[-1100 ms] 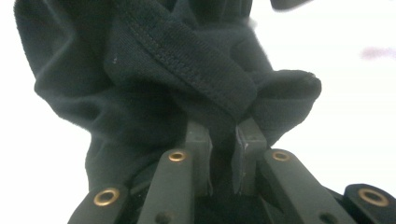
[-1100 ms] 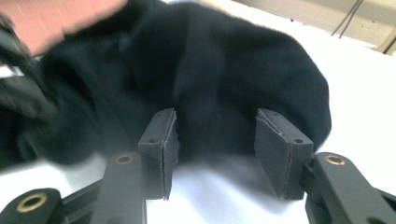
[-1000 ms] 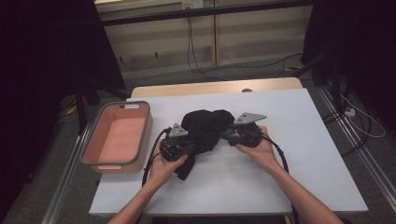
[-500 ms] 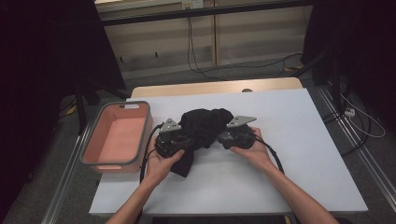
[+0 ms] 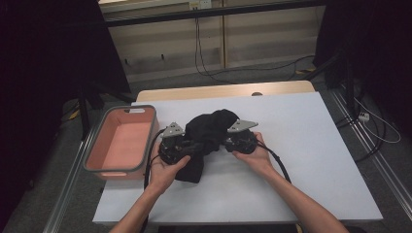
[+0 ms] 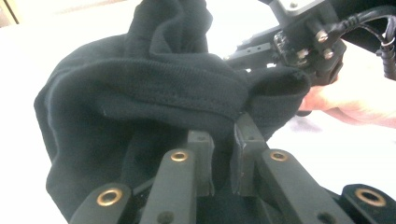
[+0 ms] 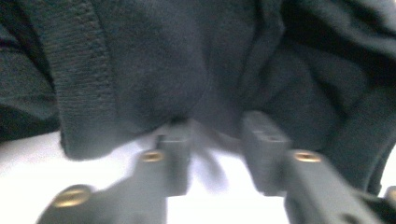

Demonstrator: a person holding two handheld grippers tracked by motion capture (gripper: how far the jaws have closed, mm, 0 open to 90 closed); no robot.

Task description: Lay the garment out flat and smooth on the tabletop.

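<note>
The white table top lies bare to the right of the hands and along its far edge, so a gripper could pass there freely. On the left, the pink plastic bin with the grey rim blocks the way, just beside the left gripper. Between both grippers the crumpled black cloth garment takes the middle; the gap underneath it seems closed.
</note>
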